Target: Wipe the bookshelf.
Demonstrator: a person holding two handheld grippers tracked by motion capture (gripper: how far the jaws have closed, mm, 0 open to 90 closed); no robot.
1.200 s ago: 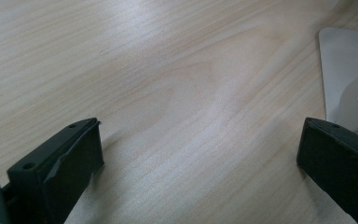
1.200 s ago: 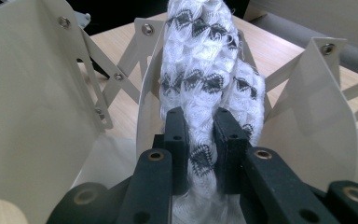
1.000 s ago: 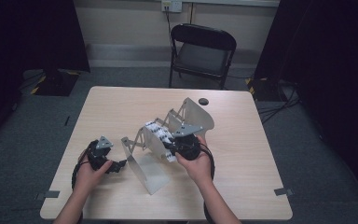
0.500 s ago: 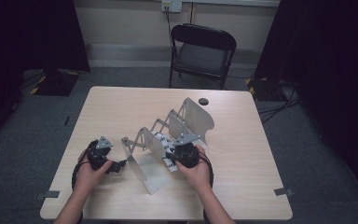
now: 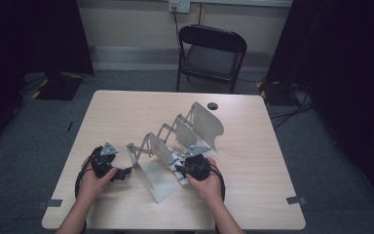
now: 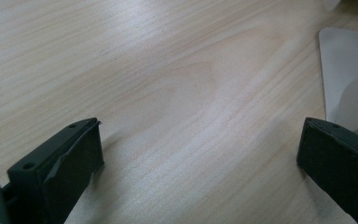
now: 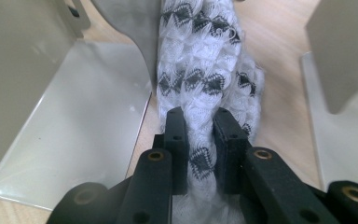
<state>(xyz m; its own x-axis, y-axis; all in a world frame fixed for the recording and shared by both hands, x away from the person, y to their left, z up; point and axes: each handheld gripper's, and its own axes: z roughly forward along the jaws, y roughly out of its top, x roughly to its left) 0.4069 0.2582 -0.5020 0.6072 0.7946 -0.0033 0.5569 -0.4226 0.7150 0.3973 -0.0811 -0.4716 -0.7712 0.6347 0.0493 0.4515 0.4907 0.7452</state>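
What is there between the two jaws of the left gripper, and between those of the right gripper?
In the left gripper view, bare wooden table lies between the wide-open jaws. In the right gripper view, the right gripper pinches a white-and-black knitted cloth.

A white knitted cloth (image 7: 205, 79) with black diamond patterns lies between grey metal dividers (image 7: 42, 112) on pale wood table (image 6: 168, 84).
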